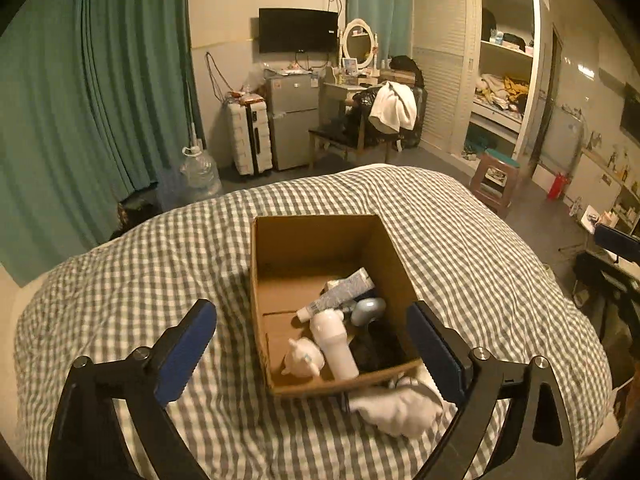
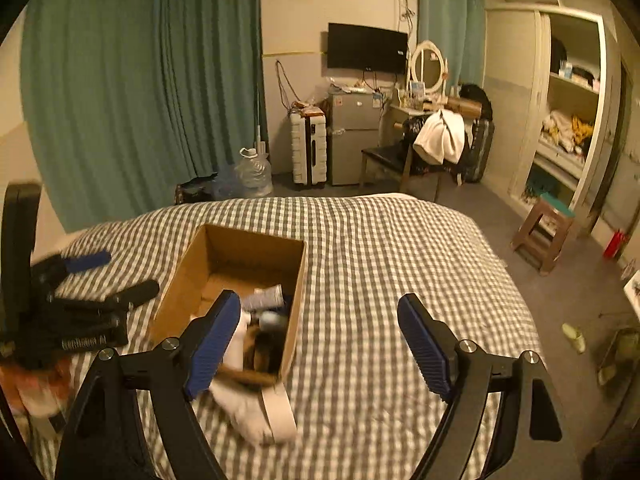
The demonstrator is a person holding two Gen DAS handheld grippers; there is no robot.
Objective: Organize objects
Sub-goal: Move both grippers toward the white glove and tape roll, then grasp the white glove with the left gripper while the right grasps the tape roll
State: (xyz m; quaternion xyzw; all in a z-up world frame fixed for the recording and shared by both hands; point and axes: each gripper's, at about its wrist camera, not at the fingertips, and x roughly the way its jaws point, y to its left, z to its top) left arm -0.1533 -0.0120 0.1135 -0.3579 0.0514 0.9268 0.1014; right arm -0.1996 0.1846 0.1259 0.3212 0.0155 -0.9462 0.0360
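While ahead of hand-held gripper [image 1: 312,346], box [image 1: 316,240].

You are in a bedroom with dim yellow light. Green curtains [image 1: 100,92] hang on the wall. A black TV [image 1: 298,30] sits above a small gray fridge [image 1: 290,120], with a white suitcase [image 1: 250,138] just beside it. An open white wardrobe [image 1: 480,68] stands near a little stool [image 1: 496,180]. The floor [image 2: 500,236] is gray.

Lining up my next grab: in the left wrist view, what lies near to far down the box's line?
White cloth bundle on the bed outside the box → cardboard box near wall → white pig figurine → white bottle → tube.
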